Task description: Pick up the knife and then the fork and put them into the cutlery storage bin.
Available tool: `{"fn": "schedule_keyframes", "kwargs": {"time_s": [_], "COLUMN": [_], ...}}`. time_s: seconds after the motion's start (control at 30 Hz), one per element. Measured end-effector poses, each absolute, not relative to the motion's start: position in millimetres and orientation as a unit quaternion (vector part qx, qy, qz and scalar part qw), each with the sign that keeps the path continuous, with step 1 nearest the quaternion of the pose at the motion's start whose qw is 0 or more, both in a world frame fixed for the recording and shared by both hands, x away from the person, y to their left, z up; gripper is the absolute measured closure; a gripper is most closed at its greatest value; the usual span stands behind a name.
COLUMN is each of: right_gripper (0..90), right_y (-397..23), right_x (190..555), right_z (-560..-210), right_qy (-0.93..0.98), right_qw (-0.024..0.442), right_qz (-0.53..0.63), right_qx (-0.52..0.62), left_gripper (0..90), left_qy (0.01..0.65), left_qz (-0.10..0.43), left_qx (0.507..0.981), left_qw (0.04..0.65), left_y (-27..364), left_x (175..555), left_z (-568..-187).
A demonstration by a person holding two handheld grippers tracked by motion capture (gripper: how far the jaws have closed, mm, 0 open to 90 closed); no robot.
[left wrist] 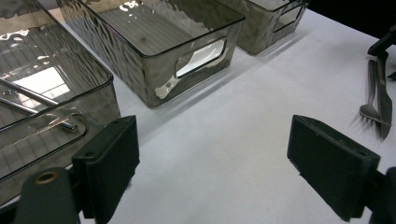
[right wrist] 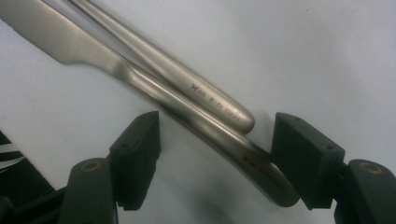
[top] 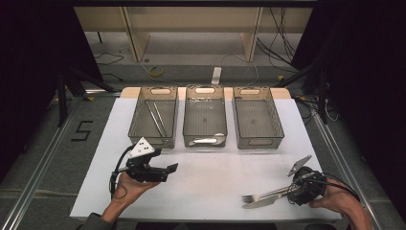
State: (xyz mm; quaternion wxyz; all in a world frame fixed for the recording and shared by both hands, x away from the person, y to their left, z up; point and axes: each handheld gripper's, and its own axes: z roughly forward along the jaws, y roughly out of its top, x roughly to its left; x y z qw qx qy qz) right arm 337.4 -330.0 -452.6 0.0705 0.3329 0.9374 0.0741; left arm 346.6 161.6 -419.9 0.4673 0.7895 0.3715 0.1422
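Observation:
A steel knife (top: 261, 203) and a steel fork (top: 261, 195) lie side by side near the front right of the white table (top: 206, 177). My right gripper (top: 291, 191) is down at their handle ends. In the right gripper view it (right wrist: 217, 126) stands open, with its jaws on either side of the knife handle (right wrist: 201, 126) and the fork handle (right wrist: 187, 84); the pads do not press on them. My left gripper (top: 167, 171) hovers open over the table's left front, with nothing between its jaws (left wrist: 212, 135). The fork (left wrist: 371, 93) and knife (left wrist: 384, 102) lie far off to its right.
Three smoky clear bins stand in a row at the back. The left bin (top: 136, 112) holds thin metal rods (top: 155, 117). The middle bin (top: 189, 115) holds a spoon (top: 206, 140) at its near end. The right bin (top: 277, 120) looks empty. The table's front edge runs just below both hands.

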Motion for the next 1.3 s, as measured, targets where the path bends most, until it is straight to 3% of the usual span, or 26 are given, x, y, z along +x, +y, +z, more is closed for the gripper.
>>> {"fn": "schedule_keyframes", "kwargs": {"time_s": [0.3, 0.73, 1.3], "right_gripper": [46.0, 51.0, 74.1], "right_y": [-325.4, -305.2, -291.2], "right_x": [326.1, 322.2, 319.5], "right_z": [-449.9, -449.7, -449.6], "right_qy": [0.944, 0.962, 0.975], "right_qw": [0.061, 0.057, 0.041], "right_qz": [0.055, 0.043, 0.009], "right_qx": [0.321, 0.263, 0.218], "left_gripper": [16.3, 16.4, 16.4], "left_qy": [0.371, 0.370, 0.369], "left_qz": [0.143, 0.143, 0.143], "left_qx": [0.791, 0.793, 0.794], "left_qw": [0.465, 0.463, 0.462], "left_y": [161.8, 160.5, 160.3], "left_x": [346.6, 346.7, 346.8], "left_z": [-419.8, -420.5, -420.4]}}
